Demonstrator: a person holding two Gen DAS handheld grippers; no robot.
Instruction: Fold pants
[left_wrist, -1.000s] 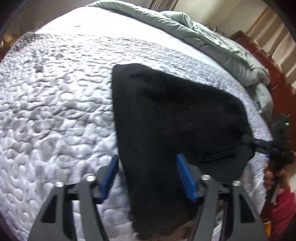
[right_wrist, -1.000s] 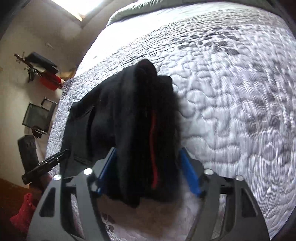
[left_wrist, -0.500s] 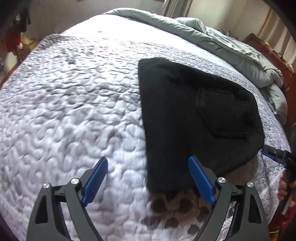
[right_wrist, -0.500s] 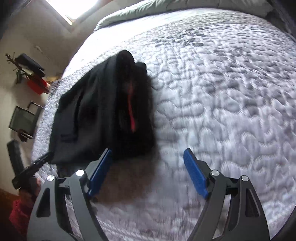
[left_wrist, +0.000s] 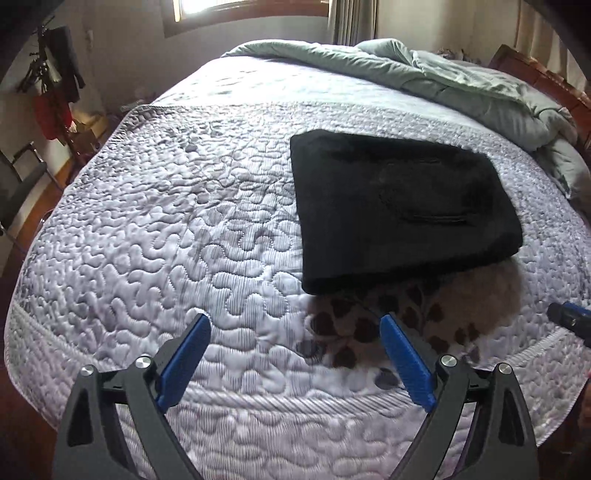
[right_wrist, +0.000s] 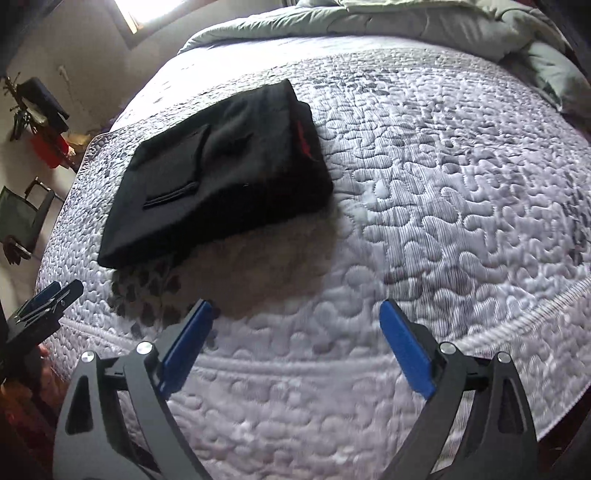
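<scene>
The black pants (left_wrist: 399, 206) lie folded in a flat rectangle on the quilted grey bedspread (left_wrist: 166, 221), back pocket up. In the right wrist view the pants (right_wrist: 221, 177) show a red label at their right edge. My left gripper (left_wrist: 293, 354) is open and empty, held back near the bed's front edge, below and left of the pants. My right gripper (right_wrist: 295, 345) is open and empty, also near the front edge, below and right of the pants. The right gripper's tip (left_wrist: 570, 321) shows at the right edge of the left wrist view; the left gripper (right_wrist: 44, 299) shows at the right wrist view's left edge.
A tan spotted patch (left_wrist: 406, 325) of another fabric lies under the pants' near edge. A rumpled green duvet (left_wrist: 443, 81) is heaped at the bed's far side. A wooden bed frame (left_wrist: 546, 81) stands far right. A chair (left_wrist: 18, 184) and hanging clothes (left_wrist: 55, 92) stand left of the bed.
My right gripper has let go of the pants and both grippers have drawn back toward the bed's front edge. The pants now lie folded flat.
</scene>
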